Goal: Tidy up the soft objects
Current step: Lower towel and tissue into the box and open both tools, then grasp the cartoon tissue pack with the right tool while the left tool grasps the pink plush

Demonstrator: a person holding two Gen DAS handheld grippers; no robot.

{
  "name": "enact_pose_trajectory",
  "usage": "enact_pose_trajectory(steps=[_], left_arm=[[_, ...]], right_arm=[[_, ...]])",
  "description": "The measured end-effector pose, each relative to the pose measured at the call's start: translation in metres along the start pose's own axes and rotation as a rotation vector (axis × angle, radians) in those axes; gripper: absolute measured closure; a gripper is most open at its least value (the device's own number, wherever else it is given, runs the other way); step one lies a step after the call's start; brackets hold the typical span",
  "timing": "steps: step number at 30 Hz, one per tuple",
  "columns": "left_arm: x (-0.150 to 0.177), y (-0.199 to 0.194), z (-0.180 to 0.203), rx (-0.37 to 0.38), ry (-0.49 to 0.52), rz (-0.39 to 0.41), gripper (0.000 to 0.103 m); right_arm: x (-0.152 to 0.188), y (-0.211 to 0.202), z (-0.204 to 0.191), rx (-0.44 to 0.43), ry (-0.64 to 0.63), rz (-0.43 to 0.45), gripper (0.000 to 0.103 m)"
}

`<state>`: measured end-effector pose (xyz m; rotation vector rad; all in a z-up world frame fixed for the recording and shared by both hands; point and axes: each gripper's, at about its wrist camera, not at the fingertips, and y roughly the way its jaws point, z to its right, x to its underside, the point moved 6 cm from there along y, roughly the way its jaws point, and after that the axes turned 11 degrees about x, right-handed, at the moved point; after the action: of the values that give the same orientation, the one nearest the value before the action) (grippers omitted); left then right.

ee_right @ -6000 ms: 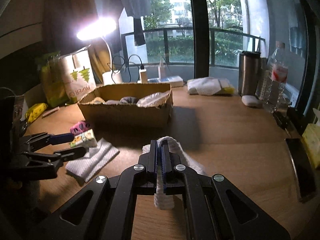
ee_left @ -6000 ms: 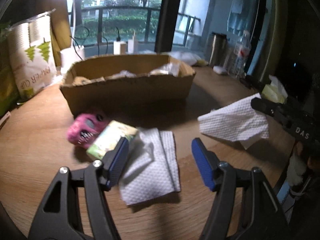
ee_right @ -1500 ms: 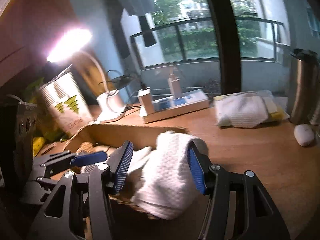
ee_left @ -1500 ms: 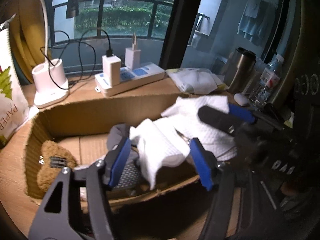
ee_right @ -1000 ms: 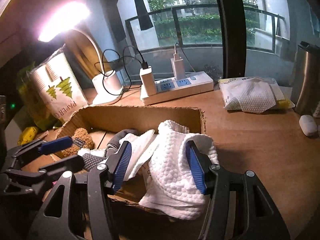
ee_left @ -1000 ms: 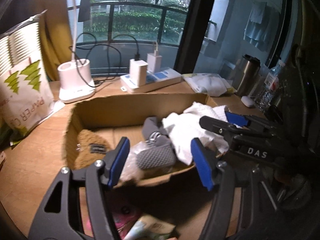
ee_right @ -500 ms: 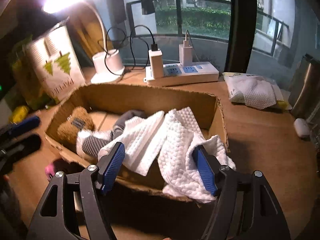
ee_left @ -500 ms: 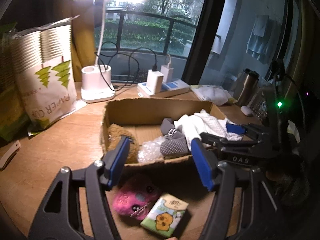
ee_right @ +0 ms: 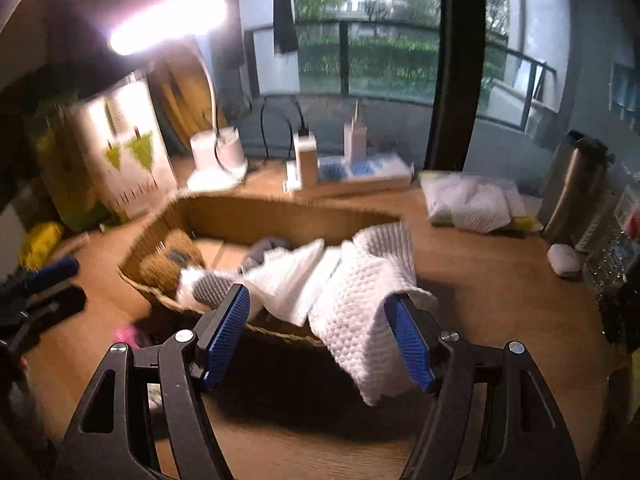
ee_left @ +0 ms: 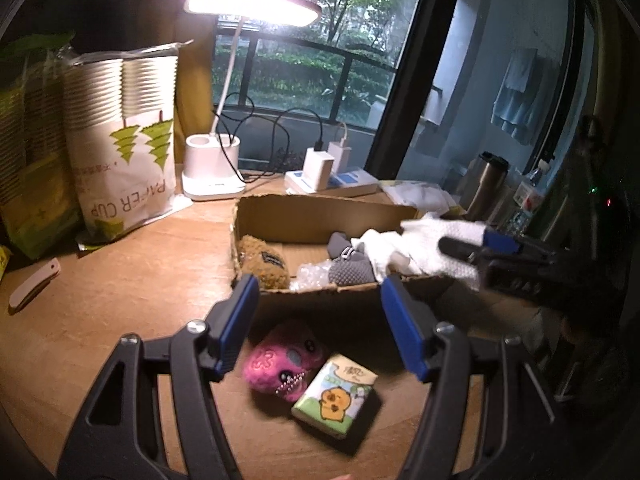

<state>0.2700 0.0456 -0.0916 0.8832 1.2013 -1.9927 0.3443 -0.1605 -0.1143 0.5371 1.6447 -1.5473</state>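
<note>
Soft pink plush toy (ee_left: 286, 360) and a green tissue pack (ee_left: 335, 398) lie on the wooden table (ee_left: 120, 288), just in front of the brown cardboard box (ee_left: 316, 210), between the wide-open left gripper's (ee_left: 322, 330) blue pads. Farther back, the right gripper (ee_right: 320, 336) is wide open too, holding nothing. White bumpy cloths (ee_right: 352, 292) hang over the box's near right edge, beside a grey sock (ee_left: 350, 270) and brown fuzzy toy (ee_left: 262, 262) inside.

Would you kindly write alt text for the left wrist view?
An open hand-held gripper hovers over a pink plush and tissue pack on a wooden table, before a cardboard box of soft items; a lamp shines behind.
</note>
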Motion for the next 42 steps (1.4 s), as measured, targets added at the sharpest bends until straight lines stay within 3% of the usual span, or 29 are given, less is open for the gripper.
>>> enact_pose_trajectory(steps=[2,5,10,14,29,37,42], left_arm=[[0.002,-0.004,0.002,0.006,0.002,0.005,0.037],[0.005,-0.008,0.003,0.013,0.004,0.013,0.037],[0.007,-0.011,0.000,0.018,-0.008,0.020,0.037],[0.008,-0.012,-0.005,0.013,-0.016,0.023,0.037],[-0.006,-0.011,-0.057,-0.040,-0.075,0.052,0.037],[0.003,-0.015,-0.064,-0.030,-0.082,0.050,0.037],[0.012,-0.021,-0.058,-0.013,-0.081,0.053,0.037]], right_arm=[[-0.006,-0.013,0.004,-0.009,0.032,0.058,0.030],[-0.011,-0.021,0.008,-0.014,0.051,0.073,0.030],[-0.001,-0.009,0.000,0.004,-0.008,-0.010,0.030],[0.004,-0.004,-0.004,-0.003,-0.009,-0.017,0.030],[-0.042,0.044,-0.038,-0.002,-0.055,-0.032,0.030],[0.000,0.067,-0.043,-0.010,-0.021,-0.166,0.030],[0.017,0.050,-0.045,-0.002,-0.026,-0.159,0.030]])
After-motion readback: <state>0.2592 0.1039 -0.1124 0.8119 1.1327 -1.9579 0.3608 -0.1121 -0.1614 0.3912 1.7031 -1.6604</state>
